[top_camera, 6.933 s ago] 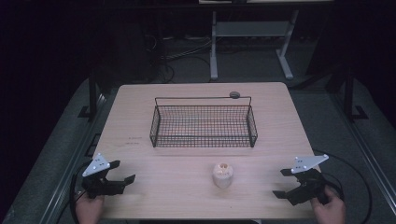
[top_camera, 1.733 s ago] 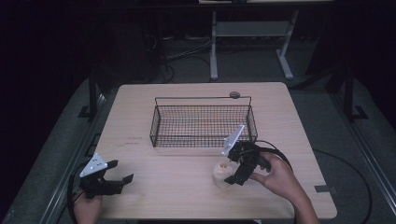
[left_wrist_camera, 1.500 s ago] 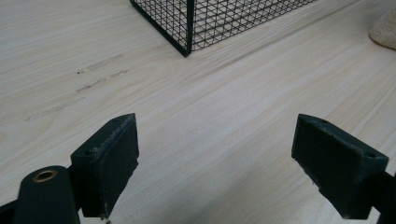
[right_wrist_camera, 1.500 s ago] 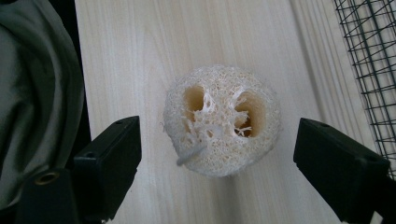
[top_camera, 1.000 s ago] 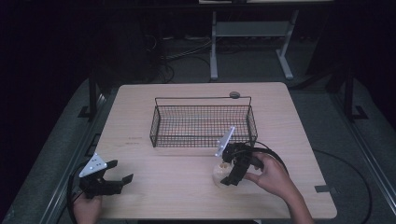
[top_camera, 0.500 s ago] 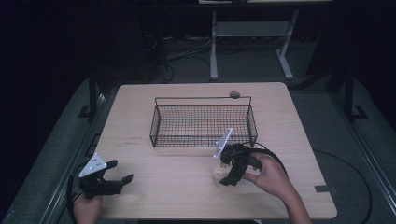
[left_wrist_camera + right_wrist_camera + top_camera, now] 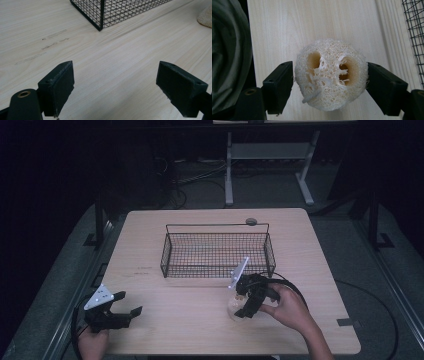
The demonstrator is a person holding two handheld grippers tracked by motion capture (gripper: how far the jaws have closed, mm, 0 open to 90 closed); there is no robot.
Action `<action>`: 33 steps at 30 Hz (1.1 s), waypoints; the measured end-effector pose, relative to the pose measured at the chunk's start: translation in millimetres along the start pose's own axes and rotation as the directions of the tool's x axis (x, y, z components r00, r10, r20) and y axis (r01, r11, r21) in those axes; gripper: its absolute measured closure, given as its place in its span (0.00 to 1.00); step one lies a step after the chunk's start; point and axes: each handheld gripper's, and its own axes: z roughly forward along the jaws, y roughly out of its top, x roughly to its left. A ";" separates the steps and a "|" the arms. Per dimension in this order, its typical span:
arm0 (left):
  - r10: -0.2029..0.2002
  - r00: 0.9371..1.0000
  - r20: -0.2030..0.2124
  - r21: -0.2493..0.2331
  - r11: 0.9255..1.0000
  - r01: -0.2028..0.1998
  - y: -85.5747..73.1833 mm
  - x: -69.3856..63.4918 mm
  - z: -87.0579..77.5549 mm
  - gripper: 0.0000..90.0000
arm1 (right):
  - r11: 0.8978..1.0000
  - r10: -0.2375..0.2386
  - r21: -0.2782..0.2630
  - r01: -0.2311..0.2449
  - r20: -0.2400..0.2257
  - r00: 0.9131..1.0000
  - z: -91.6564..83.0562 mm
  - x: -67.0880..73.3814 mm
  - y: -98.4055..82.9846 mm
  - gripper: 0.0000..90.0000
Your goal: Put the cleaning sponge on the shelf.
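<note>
A round piece of pale loofah sponge (image 7: 329, 75) with two holes in its top stands on the wooden table (image 7: 175, 325), in front of the basket's right end. My right gripper (image 7: 330, 76) has just been closing its jaws around it, and both pads now touch its sides. From above, the loofah (image 7: 231, 309) peeks out beside the right gripper (image 7: 239, 304), which a hand holds. My left gripper (image 7: 129, 303) rests at the table's near left, open, with bare wood between its jaws (image 7: 115, 75).
A black wire basket (image 7: 217, 270) stands at the table's middle, its near corner (image 7: 100, 15) ahead of the left gripper and its mesh (image 7: 414, 30) beside the right one. A small dark disc (image 7: 251, 221) lies behind the basket. Grey cloth (image 7: 227, 50) hangs past the table edge.
The right gripper's jaws have closed in onto the loofah; the hand itself has stayed put. The left gripper has not moved.
</note>
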 end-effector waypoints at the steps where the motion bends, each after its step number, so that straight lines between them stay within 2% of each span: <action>1: 0.001 1.000 0.001 0.003 1.000 -0.001 0.1 0.1 -0.3 0.15 | 1.000 -0.001 0.000 0.001 0.000 1.000 -0.2 0.0 0.0 0.28; 14: 0.002 1.000 0.001 0.001 1.000 -0.002 0.0 0.3 -0.3 0.15 | 1.000 -0.007 -0.006 0.007 -0.007 1.000 -1.7 -0.9 -1.2 0.32; 25: 0.001 1.000 0.002 -0.001 1.000 -0.001 0.3 -0.3 0.3 0.15 | 0.999 0.002 -0.035 -0.003 -0.020 1.000 -6.7 -4.6 -4.6 0.32; 33: 0.001 1.000 0.001 0.001 1.000 -0.001 0.2 0.0 -0.1 0.15 | 0.999 -0.014 -0.029 0.014 -0.006 1.000 -11.0 -4.0 -1.1 0.33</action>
